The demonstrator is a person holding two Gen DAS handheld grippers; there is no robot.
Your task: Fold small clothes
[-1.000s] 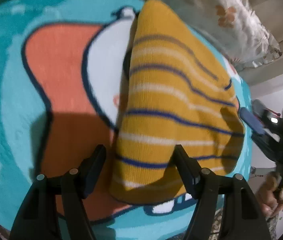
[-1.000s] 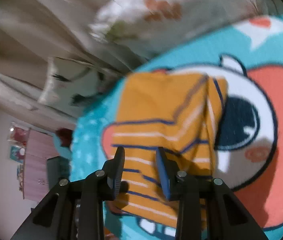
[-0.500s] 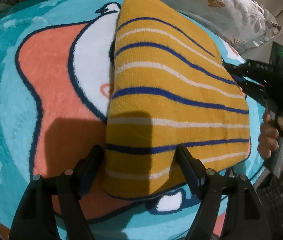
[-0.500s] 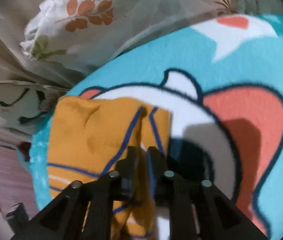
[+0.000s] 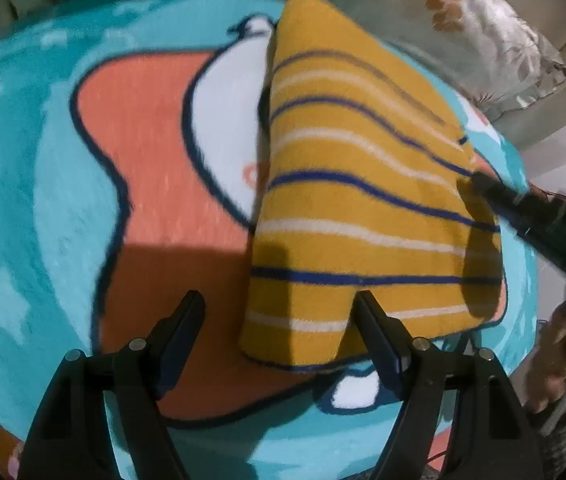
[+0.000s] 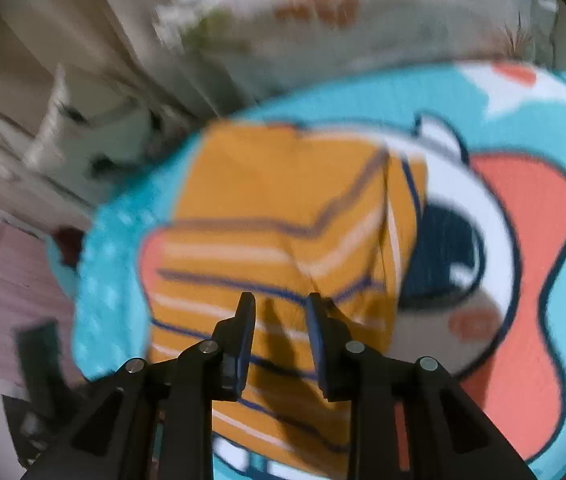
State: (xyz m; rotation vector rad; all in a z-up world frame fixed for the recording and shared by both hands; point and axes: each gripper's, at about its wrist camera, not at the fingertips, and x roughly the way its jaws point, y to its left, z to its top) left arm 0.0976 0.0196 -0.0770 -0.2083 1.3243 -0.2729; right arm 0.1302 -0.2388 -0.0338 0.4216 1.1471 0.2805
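The sweater [image 5: 363, 216], mustard with navy and white stripes, lies folded on the cartoon rug [image 5: 43, 200], toward the rug's right edge as the left camera sees it, its near hem close to the rug's near edge. The left gripper [image 5: 279, 312] has its jaws wide, holding nothing; the near left corner of the sweater sits between the fingertips, and the right finger [image 5: 375, 328] overlaps the hem, though whether it touches the cloth I cannot tell. The right gripper [image 6: 281, 308] has its jaws narrowly parted, with nothing visibly pinched, hovering over the striped layers; in the left view its tip reaches the sweater's right edge.

The likely trouble is a snag: if either gripper moves off while a fingertip catches the knit, the top layer could drag and the fold could open, since loose knit slides easily over rug pile. Closing the left jaws here might bunch the corner.

Both grippers point forward and down at the rug, the left low and near the hem, the right coming in from the side. A pillow [image 5: 483, 40] lies beyond the rug's far edge.
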